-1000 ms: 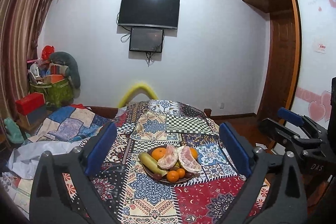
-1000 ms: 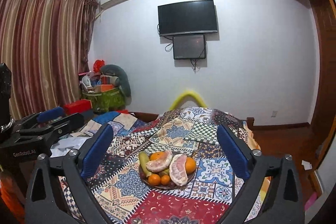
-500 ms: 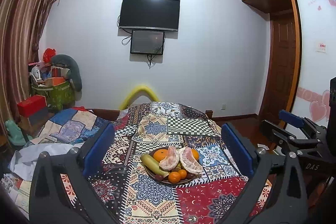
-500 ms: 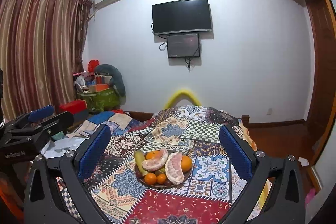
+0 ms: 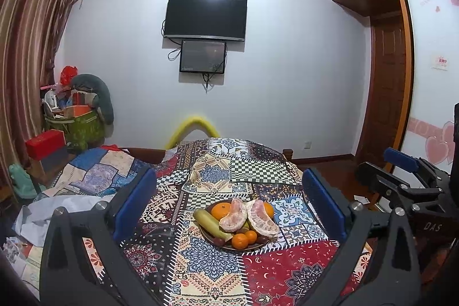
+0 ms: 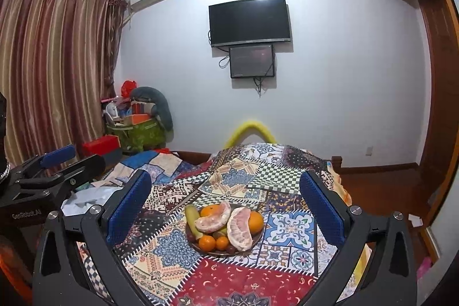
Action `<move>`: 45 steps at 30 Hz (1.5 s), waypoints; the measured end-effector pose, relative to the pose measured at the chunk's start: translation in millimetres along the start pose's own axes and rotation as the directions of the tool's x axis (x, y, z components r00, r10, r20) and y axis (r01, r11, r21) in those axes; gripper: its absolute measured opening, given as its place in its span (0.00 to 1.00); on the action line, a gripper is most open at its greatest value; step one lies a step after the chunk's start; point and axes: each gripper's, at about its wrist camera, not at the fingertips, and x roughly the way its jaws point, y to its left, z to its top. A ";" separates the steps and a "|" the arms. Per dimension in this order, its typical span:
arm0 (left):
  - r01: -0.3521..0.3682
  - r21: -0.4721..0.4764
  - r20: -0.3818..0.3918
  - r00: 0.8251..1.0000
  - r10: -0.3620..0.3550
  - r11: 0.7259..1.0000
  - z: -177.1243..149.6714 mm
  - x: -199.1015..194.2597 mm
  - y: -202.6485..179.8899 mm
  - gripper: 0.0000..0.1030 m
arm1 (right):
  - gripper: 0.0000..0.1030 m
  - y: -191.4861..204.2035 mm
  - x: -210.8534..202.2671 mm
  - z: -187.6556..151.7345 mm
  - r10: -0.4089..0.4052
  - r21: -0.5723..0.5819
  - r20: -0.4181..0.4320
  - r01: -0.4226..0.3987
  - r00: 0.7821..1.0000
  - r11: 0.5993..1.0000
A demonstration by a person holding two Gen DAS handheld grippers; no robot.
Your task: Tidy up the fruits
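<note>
Fruits heaped on a shallow dark round plate (image 5: 229, 247) rest on a patchwork cloth (image 5: 206, 263) of checks, florals and crescent prints, which covers a bed. From left to right on the plate: a smooth yellow-green banana (image 5: 210, 225); a dimpled orange (image 5: 222, 210) behind a peeled pomelo segment (image 5: 233, 217) with pale, pithy, ribbed skin; a second pomelo segment (image 5: 262, 220), curved like a boat; another orange (image 6: 255, 221) at the right rim. Two small glossy tangerines (image 5: 243, 239) sit at the front beside dark grapes (image 5: 219, 241).

The left hand-held gripper (image 5: 229, 202) is released, its textured blue pads wide apart on matte black arms, nothing between them. The right hand-held gripper (image 6: 225, 205) is likewise spread and empty. Seen from the left wrist, the right tool's body reads "DAS"; from the right wrist, the left tool's body reads "GenRobot.AI".
</note>
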 end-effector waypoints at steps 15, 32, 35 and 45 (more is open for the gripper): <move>0.004 0.021 0.003 1.000 -0.004 1.000 -0.3 -1.4 -5.1 1.00 | 1.00 2.7 -0.8 1.4 0.008 -0.002 0.004 -0.008 1.000 1.000; 0.019 0.027 -0.015 1.000 -0.019 0.999 0.8 -1.7 -7.5 1.00 | 1.00 -2.1 -0.3 -0.6 0.008 0.019 0.007 -0.008 1.000 1.000; 0.022 0.025 -0.018 1.000 -0.022 0.999 1.7 -0.9 -7.2 1.00 | 1.00 -2.3 -0.5 -0.7 0.008 0.020 0.007 -0.008 1.000 1.000; 0.024 0.025 -0.028 0.999 -0.024 0.999 1.2 1.4 -6.4 1.00 | 1.00 -4.2 0.3 -1.9 0.003 0.023 0.004 -0.003 1.000 1.000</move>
